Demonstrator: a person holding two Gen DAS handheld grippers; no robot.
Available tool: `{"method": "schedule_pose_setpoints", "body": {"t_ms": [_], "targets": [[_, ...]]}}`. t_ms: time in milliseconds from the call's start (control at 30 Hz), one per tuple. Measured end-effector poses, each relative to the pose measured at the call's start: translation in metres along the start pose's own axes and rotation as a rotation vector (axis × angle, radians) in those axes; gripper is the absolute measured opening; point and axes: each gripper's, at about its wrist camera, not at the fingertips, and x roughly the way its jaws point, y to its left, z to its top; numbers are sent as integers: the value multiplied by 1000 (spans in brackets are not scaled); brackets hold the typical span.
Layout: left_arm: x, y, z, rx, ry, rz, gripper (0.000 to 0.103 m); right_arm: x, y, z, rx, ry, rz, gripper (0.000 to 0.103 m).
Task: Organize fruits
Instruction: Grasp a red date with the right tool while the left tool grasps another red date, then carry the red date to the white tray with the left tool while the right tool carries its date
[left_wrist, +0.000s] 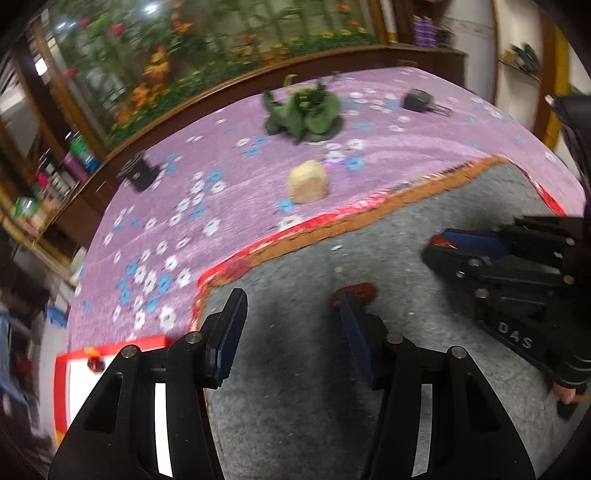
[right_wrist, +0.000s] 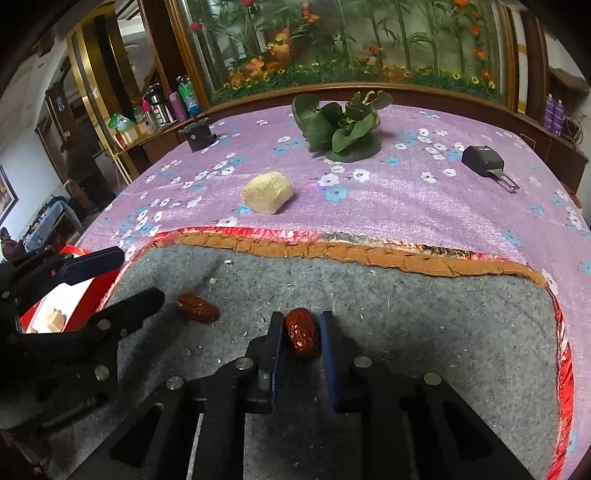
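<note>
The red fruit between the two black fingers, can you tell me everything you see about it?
The red date is oval, dark red-brown, with shiny, wrinkled skin. It sits between the fingers of the right gripper, lengthwise along them, over the grey felt mat. The left finger touches it; a thin gap may remain on the right. Whether it rests on the mat or is lifted cannot be told.

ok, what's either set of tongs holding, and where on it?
Right tongs clamp a red date across its sides. Left tongs are open and hold nothing; a second date lies on the grey mat.
</note>
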Motion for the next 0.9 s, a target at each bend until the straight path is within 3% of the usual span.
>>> {"method": "schedule_pose_setpoints", "body": {"t_ms": [300,400,467,567,733,900], "targets": [[20,-20,8,162,37,-118,52,-1,-28,4,167,32,84,19],[30,-20,10,140,44,-163,50,-1,-27,5,165,33,80,19],[32,-16,11,98,40,-213,42,-1,-26,5,161,33,77,19],[31,-14,8,71,28,-209,29,0,-28,4,170,33,83,19],[24,-17,0,58,19,-187,29,-2,-29,4,175,28,84,19],[8,-9,-12,-41,6,-167,29,-4,-26,2,164,18,85,18]]}}
